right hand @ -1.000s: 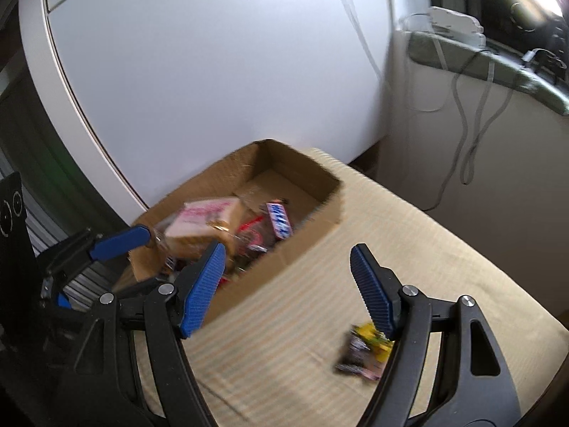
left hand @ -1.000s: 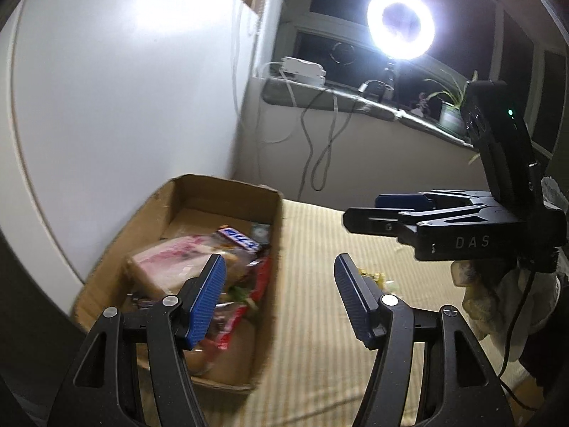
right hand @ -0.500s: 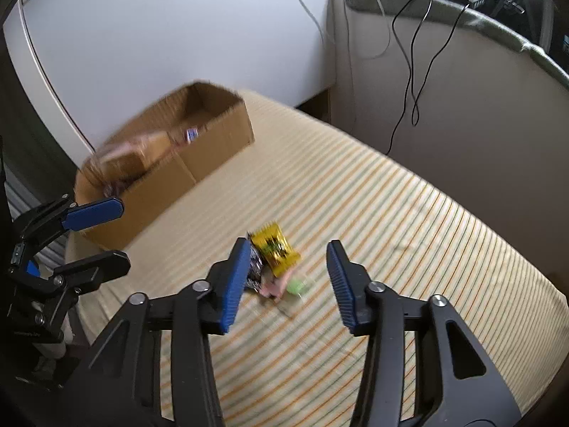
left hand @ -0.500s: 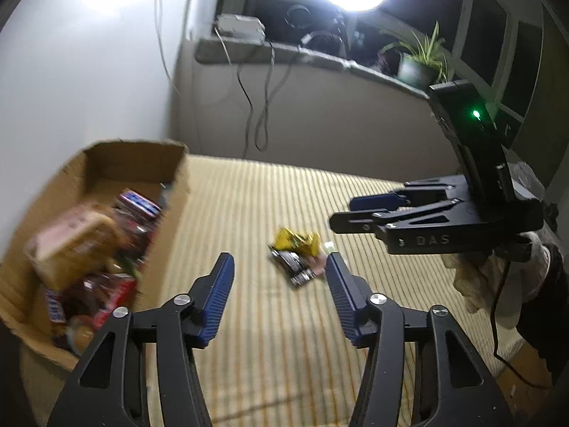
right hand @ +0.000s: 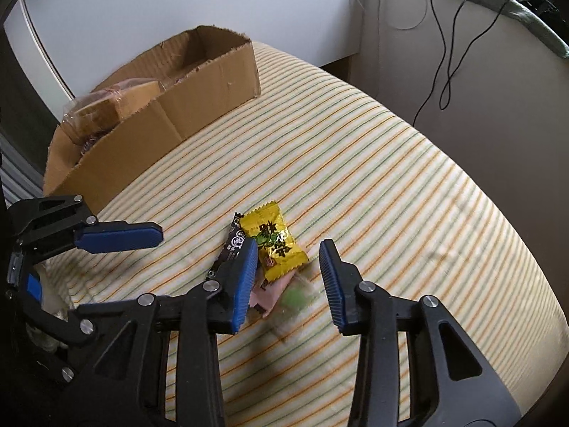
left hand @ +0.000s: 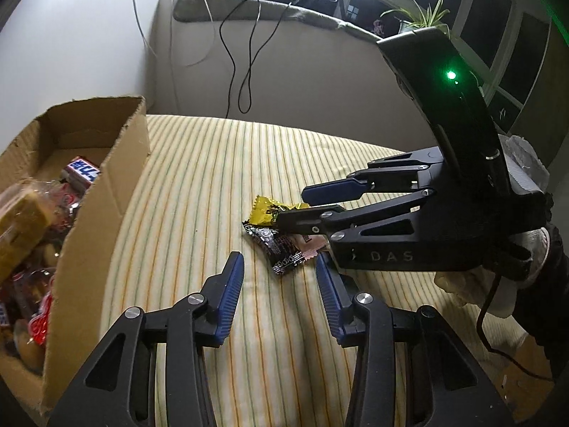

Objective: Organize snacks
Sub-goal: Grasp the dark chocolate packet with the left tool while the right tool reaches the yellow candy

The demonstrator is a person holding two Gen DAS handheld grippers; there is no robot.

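Landmark: the small heap of loose snack packets (right hand: pixel 272 256) on the striped cloth (right hand: pixel 409 192).

- Right and far side of the heap: we see bare cloth, open passage up to the wall.
- Left of the heap: bare strip, then the cardboard box (right hand: pixel 199 82), its near wall a barrier.
- Over the heap: the right gripper (right hand: pixel 288 277) straddles it, jaws apart.
- Near-left of the heap: the left gripper (right hand: pixel 156 238) blocks that approach.
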